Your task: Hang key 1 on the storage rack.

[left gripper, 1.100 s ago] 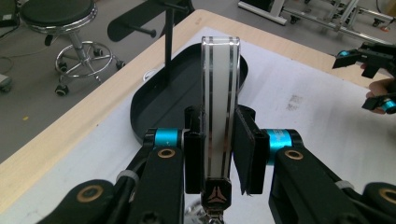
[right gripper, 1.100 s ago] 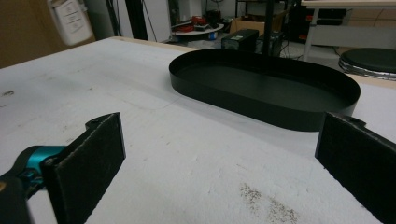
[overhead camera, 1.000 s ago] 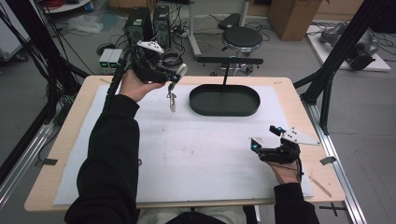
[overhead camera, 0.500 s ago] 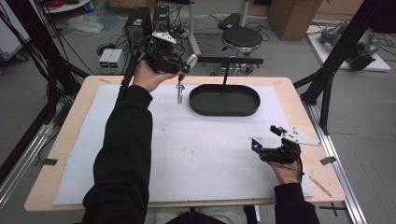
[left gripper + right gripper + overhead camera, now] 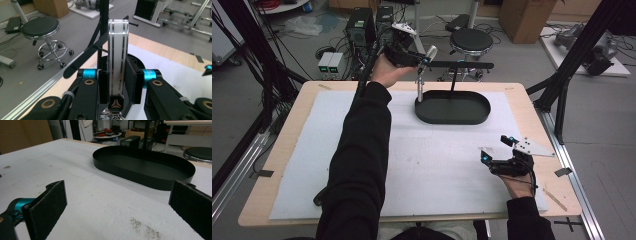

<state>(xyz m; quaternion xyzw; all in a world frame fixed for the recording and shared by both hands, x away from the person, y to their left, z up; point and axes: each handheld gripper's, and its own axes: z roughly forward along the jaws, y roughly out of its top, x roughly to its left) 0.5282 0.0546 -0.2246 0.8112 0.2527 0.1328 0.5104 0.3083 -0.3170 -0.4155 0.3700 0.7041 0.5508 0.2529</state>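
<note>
Nearest, right gripper (image 5: 496, 149) resting on the white mat (image 5: 447, 165), jaws spread, holding nothing. Farther off, left gripper (image 5: 424, 60) clamped on a flat white strap (image 5: 118, 57) with silver edges, hanging above the black oval tray (image 5: 453, 107).

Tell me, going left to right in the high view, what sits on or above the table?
Left gripper holding a white strap → black oval tray → right gripper, jaws open, resting on the white mat.

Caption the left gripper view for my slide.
Left tool clamps a white, silver-striped strap upright near the stand's black arm.
</note>
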